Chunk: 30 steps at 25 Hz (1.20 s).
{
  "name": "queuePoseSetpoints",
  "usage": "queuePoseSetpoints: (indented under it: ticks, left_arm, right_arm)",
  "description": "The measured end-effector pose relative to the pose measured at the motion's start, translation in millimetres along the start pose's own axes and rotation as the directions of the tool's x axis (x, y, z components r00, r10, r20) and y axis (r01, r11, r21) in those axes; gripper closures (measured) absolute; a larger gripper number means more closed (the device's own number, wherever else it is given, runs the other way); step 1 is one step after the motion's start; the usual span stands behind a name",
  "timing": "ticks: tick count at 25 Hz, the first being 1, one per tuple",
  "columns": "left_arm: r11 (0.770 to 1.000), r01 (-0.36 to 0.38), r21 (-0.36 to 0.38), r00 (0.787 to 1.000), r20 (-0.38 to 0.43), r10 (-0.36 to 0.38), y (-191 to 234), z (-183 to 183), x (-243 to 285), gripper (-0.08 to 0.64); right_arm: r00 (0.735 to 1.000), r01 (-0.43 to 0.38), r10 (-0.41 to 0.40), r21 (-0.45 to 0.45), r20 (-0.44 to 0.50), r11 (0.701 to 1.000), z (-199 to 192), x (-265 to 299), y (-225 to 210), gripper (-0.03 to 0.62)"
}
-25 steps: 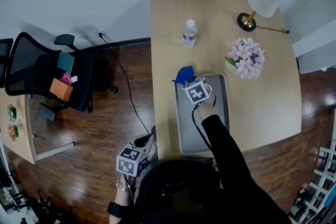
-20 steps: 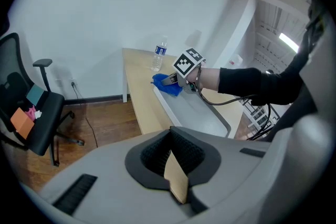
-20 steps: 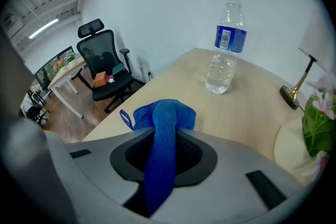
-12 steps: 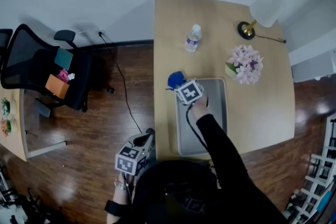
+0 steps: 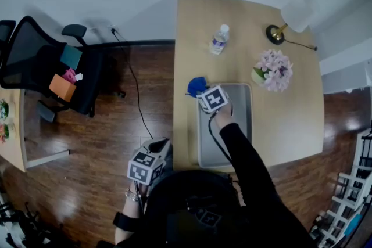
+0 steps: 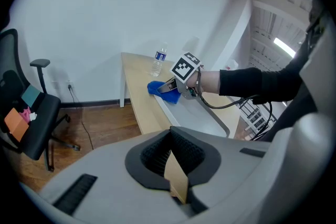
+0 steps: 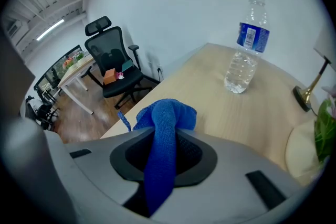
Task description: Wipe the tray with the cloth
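A grey tray (image 5: 239,120) lies on the light wooden table (image 5: 290,119). Its far left corner meets a bunched blue cloth (image 5: 196,85), which spills onto the table top. My right gripper (image 5: 203,92) is shut on that cloth; in the right gripper view the cloth (image 7: 166,115) runs up between the jaws and bulges past the tips. The left gripper view shows the cloth (image 6: 156,87) and the right gripper (image 6: 169,87) at the tray's (image 6: 205,119) far end. My left gripper (image 5: 153,156) hangs off the table's left side, shut and holding nothing (image 6: 170,136).
A water bottle (image 5: 219,39) stands beyond the cloth. Pink flowers (image 5: 273,70) sit right of the tray, and a lamp (image 5: 289,15) stands at the far right corner. On the wooden floor to the left is a black office chair (image 5: 49,75).
My right gripper has slid the cloth a little to the left, from the tray's far left corner out over its edge. The left gripper has stayed where it was.
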<state>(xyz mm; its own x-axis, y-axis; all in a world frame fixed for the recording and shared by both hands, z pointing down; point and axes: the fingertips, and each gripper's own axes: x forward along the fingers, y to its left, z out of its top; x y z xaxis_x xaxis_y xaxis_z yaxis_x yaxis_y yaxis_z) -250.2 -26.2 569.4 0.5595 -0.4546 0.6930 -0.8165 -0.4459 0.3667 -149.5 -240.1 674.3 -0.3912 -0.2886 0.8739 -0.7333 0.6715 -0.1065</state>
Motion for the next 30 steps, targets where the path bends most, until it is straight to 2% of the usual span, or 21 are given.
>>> queuePoseSetpoints:
  ticks: [4,9,15,22,30]
  left_arm:
    - [1.000,0.016,0.015,1.000,0.005,-0.016,0.4,1.7,2.5,0.555]
    - [0.998,0.038,0.045,0.999,0.004,-0.038,-1.9,4.3,5.0,0.555]
    - [0.993,0.084,0.085,0.996,-0.026,-0.082,-16.0,-1.1,8.7,0.555]
    - [0.989,0.106,0.107,0.993,-0.060,-0.100,-31.6,-14.6,8.9,0.555]
    - [0.984,0.130,0.125,0.987,-0.114,-0.115,-50.1,-24.4,13.9,0.555]
  right_arm:
    - [0.999,-0.026,0.026,-0.001,-0.036,1.000,-17.2,-4.1,12.0,0.509]
    - [0.993,-0.062,0.063,0.010,-0.095,0.998,-59.9,-13.0,37.4,0.511]
    - [0.994,-0.043,0.039,-0.032,-0.100,0.999,-102.7,-31.9,65.6,0.511]
    - [0.968,-0.191,0.177,-0.064,-0.177,0.980,-170.2,-64.4,133.1,0.511]
    - [0.920,-0.340,0.323,-0.039,-0.223,0.940,-227.3,-92.3,189.2,0.511]
